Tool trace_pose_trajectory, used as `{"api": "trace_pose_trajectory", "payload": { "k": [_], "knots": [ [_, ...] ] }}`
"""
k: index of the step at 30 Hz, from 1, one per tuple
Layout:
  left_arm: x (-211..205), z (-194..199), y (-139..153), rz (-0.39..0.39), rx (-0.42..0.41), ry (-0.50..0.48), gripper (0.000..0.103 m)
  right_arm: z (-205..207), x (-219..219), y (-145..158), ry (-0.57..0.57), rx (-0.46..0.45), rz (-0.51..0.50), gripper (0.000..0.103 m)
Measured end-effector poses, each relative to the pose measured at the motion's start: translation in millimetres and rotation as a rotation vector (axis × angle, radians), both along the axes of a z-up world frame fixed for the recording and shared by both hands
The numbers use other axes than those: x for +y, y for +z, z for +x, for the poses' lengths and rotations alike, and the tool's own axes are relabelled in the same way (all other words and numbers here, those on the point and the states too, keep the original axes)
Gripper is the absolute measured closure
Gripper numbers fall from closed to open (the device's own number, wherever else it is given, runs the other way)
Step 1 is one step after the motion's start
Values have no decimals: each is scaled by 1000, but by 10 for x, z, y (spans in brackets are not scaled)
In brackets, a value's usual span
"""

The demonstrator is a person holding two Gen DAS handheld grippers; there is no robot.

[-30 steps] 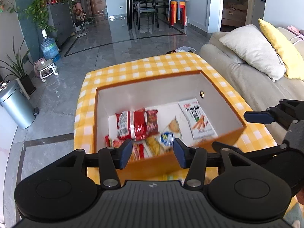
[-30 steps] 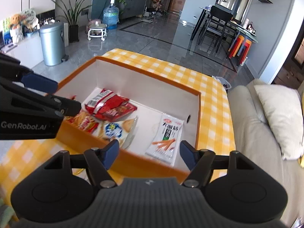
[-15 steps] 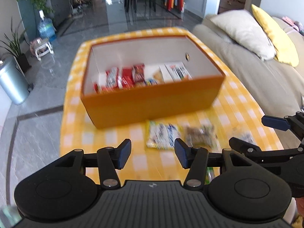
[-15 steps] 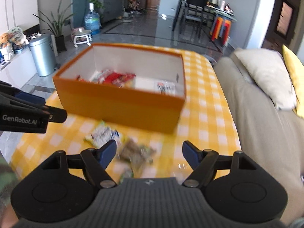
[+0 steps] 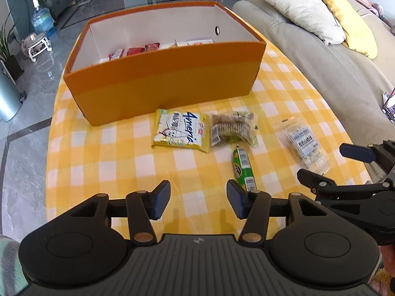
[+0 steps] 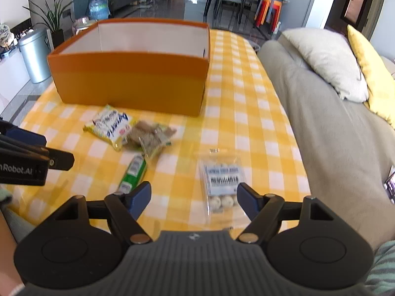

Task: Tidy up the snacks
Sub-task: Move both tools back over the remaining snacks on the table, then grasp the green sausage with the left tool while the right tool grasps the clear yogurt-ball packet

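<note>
Four snack packets (image 5: 179,129) lie ahead of both wide-open, empty grippers, left gripper (image 5: 198,202) and right gripper (image 6: 193,201), short of the orange box (image 5: 163,83). Risk: the clear packet (image 6: 220,181) just before the right gripper may slide when pinched flat.

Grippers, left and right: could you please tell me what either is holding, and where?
Nothing is held: the left gripper and right gripper are both open and empty.

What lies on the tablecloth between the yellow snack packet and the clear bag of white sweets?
In the left wrist view, the brown cracker pack lies between the yellow snack packet and clear bag, the green tube just nearer.
</note>
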State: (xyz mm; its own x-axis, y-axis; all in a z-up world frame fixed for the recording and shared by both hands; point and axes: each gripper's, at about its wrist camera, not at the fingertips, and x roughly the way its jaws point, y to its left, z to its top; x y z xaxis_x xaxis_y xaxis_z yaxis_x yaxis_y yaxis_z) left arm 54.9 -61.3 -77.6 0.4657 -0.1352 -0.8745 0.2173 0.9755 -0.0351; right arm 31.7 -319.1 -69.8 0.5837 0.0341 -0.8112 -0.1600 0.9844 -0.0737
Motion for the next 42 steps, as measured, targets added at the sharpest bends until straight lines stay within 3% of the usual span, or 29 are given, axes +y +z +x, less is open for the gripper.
{"api": "trace_pose_trajectory", "payload": {
  "k": [8,13,17,22,29,33,40,42],
  "knots": [
    [-47,26,-98,-72,23,1,41,60,-70,-152,19,79,34,29],
    [-124,103,-109,-116,27,-6,41,96,-145,-149,31,69,36,30],
    [-243,201,-222,-135,54,-23,42,157,-248,-179,-4,74,29,37],
    [-409,296,-426,-122,98,-36,49,249,-333,-242,-25,97,49,37],
    [-455,384,-595,-121,143,0,51,464,-326,-370,25,126,-22,36],
    [-482,409,-646,-108,154,2,52,592,-354,-464,47,147,-45,26],
    [-504,440,-654,-95,137,-5,52,762,-436,-635,39,202,7,26],
    [-516,436,-654,-85,133,-11,57,783,-434,-653,35,205,17,30]
  ]
}}
